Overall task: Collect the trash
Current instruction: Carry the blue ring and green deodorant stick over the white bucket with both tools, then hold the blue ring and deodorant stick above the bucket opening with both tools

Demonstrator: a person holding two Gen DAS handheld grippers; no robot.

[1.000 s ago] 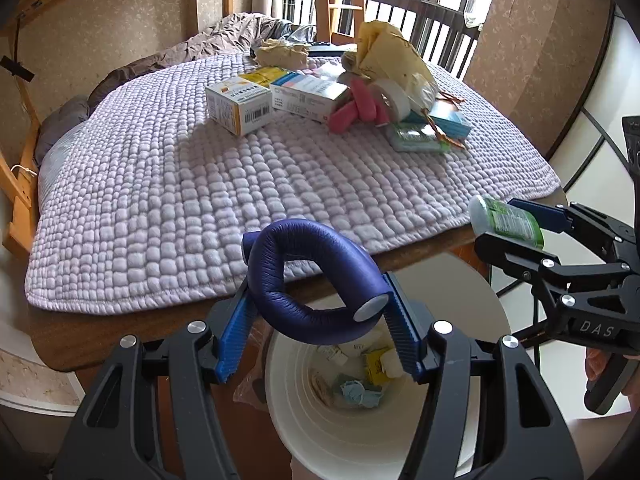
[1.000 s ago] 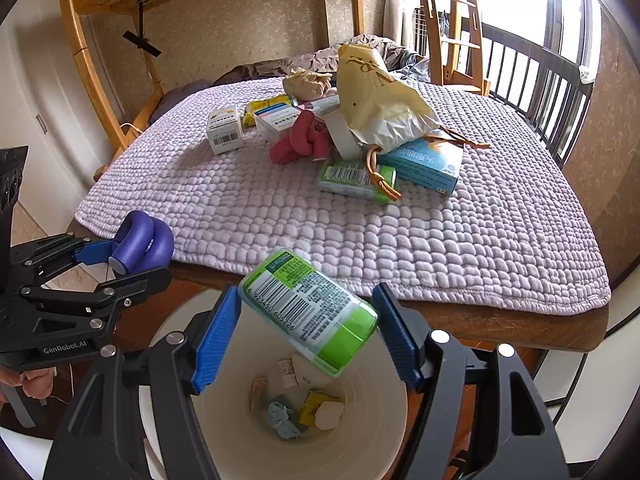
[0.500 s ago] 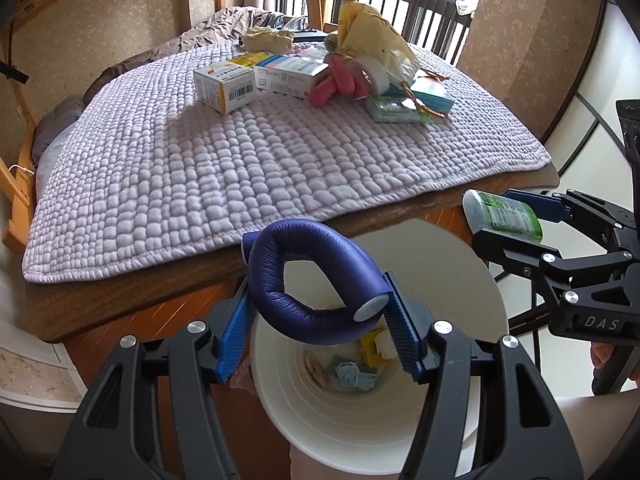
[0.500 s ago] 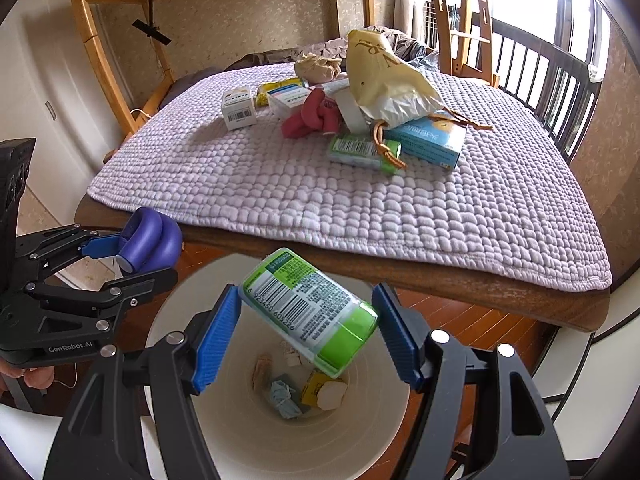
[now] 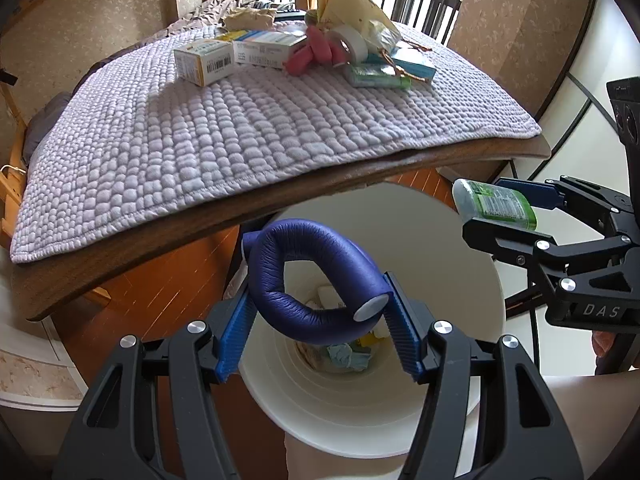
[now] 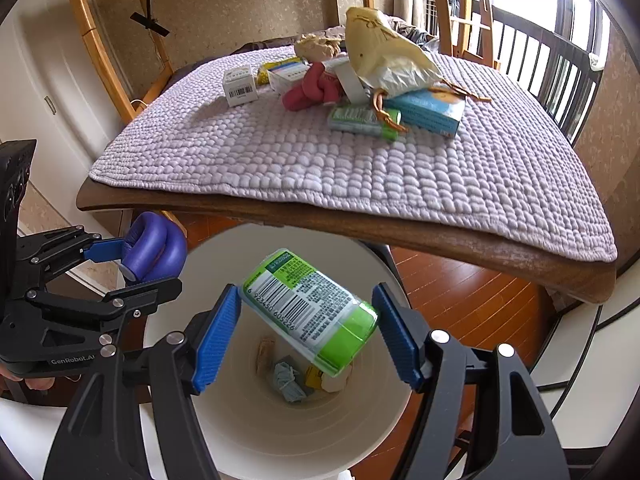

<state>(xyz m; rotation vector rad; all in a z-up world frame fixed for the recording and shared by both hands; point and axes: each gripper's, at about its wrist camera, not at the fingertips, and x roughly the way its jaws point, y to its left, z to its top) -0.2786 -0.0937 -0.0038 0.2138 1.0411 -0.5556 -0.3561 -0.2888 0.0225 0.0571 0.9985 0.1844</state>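
place: a bedroom at home, pretty lived-in
bed: wooden bunk frame upper left, ladder at the top
walls: patterned beige wallpaper
floor: reddish wood boards lower right
light: window behind dark railing, upper right
cover: lilac quilted blanket mid-frame

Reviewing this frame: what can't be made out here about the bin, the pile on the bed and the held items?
- White bin: its base and outside are cut off by the bottom edge in both views.
- Bin contents: partly hidden by the green container in the right view and by the purple foam roller in the left.
- Crumpled paper bag: hides the rear of the pile.
- Box labels: too small to read.
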